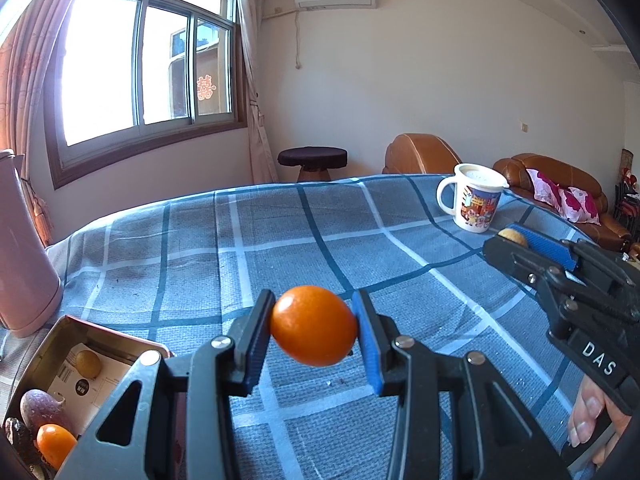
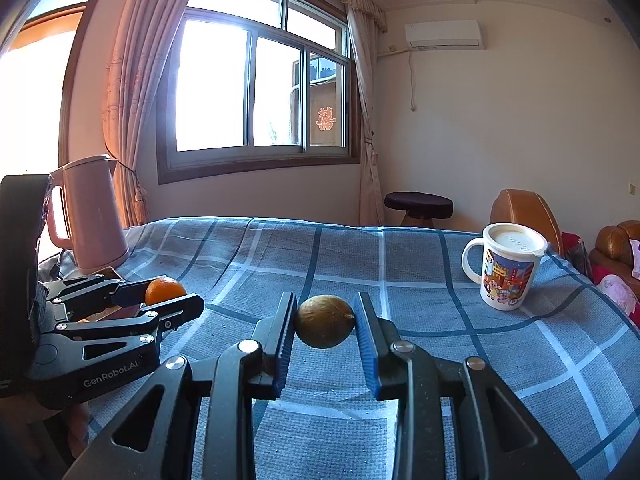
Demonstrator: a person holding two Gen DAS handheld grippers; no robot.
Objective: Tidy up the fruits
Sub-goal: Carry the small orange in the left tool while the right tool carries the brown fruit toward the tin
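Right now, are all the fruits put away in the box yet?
Not yet. The metal box already holds a few fruits, including a small orange one and a brownish one. The left gripper is holding an orange fruit, and the right gripper a brown fruit, both above the tablecloth. Those two remain.

Two orange fruits: one (image 1: 314,332) held aloft, one (image 1: 54,444) in the single metal tin (image 1: 52,344). Two brownish-yellow round fruits (image 2: 325,321) (image 1: 88,364). One purple fruit (image 1: 42,408), one mug (image 1: 476,204), one pink kettle (image 2: 94,212), two claws (image 1: 314,334) (image 2: 325,322).
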